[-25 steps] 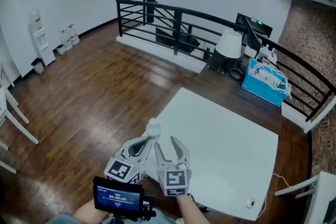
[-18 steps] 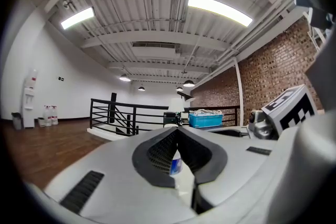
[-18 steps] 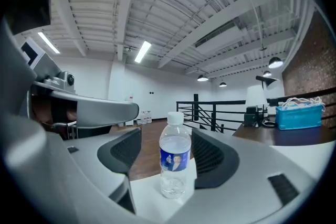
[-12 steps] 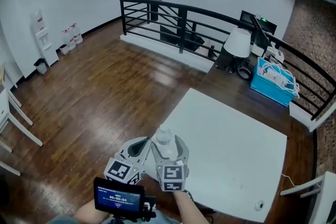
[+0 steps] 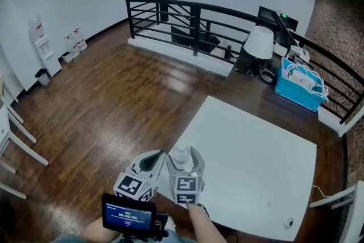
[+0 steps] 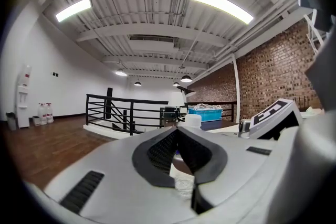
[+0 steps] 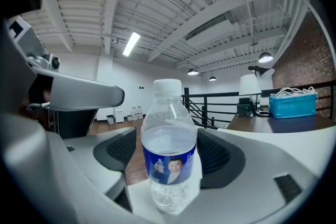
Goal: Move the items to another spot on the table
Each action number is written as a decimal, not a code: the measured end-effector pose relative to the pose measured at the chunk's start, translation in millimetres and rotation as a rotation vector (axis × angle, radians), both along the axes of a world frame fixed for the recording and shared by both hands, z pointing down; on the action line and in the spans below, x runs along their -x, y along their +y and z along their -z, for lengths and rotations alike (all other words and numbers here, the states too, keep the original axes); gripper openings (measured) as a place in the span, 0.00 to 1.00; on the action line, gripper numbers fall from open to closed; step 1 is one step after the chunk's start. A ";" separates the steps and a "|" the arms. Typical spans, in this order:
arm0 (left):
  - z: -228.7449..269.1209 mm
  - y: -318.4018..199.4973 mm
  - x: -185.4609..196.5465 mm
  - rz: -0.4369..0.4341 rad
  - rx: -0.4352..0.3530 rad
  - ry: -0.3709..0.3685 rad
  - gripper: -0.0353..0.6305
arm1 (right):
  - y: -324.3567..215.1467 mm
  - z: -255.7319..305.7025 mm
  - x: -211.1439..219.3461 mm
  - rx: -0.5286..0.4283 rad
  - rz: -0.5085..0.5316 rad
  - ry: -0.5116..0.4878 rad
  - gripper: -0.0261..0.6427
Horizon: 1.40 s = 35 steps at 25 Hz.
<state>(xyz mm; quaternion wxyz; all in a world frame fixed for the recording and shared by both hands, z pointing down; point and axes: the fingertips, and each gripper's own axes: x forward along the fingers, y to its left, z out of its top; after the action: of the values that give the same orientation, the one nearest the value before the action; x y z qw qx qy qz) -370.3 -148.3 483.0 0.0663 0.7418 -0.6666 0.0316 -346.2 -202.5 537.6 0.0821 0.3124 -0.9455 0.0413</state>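
A clear water bottle (image 5: 181, 155) with a white cap and a blue label stands upright at the near left corner of the white table (image 5: 250, 151). My right gripper (image 5: 183, 157) reaches around it. In the right gripper view the bottle (image 7: 169, 155) stands between the jaws of the right gripper (image 7: 169, 153), which are opening, and a gap shows beside its left pad. My left gripper (image 5: 151, 159) sits just left of the bottle. In its own view the left gripper (image 6: 178, 131) has its tips together and holds nothing.
A small round object (image 5: 288, 223) lies near the table's front right corner. Behind the table are a black railing (image 5: 193, 14), a white lamp (image 5: 260, 42) and a blue basket (image 5: 300, 85) with cables. White chair legs (image 5: 11, 134) stand at far left on the wooden floor.
The bottle stood off the tip of the right gripper's left finger a second ago. It now stands between the right jaws. The left gripper has stayed alongside.
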 end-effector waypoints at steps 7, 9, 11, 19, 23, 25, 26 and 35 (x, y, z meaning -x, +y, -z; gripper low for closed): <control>-9.8 -6.2 8.5 -0.016 0.025 -0.008 0.07 | -8.7 -11.3 7.7 -0.011 -0.005 0.016 0.49; -10.3 -6.8 10.7 -0.017 0.027 -0.009 0.07 | -10.1 -10.1 8.0 -0.019 -0.009 0.017 0.48; -9.1 -6.3 12.5 -0.016 0.027 -0.006 0.07 | -9.3 -9.2 9.7 -0.023 -0.009 0.020 0.47; -8.7 -3.8 13.4 -0.011 0.020 -0.001 0.07 | -6.6 -4.3 11.0 -0.031 -0.008 0.031 0.47; -5.0 -4.8 11.3 -0.003 0.010 0.004 0.07 | -5.5 10.8 8.0 -0.055 0.004 0.020 0.47; -1.1 -5.9 9.9 0.000 0.004 0.005 0.07 | -5.4 22.5 5.5 -0.069 0.007 0.014 0.47; 1.6 -6.6 9.0 0.000 0.000 0.005 0.07 | -5.7 29.0 4.0 -0.077 0.007 0.009 0.47; 16.7 -9.9 -6.0 0.005 -0.040 0.015 0.07 | -1.7 83.0 -17.8 -0.157 0.004 -0.025 0.47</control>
<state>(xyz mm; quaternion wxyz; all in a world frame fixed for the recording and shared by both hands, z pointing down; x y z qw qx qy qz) -364.2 -158.2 466.4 0.0565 0.7415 -0.6684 0.0127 -328.4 -204.2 454.6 0.0455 0.3154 -0.9474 -0.0292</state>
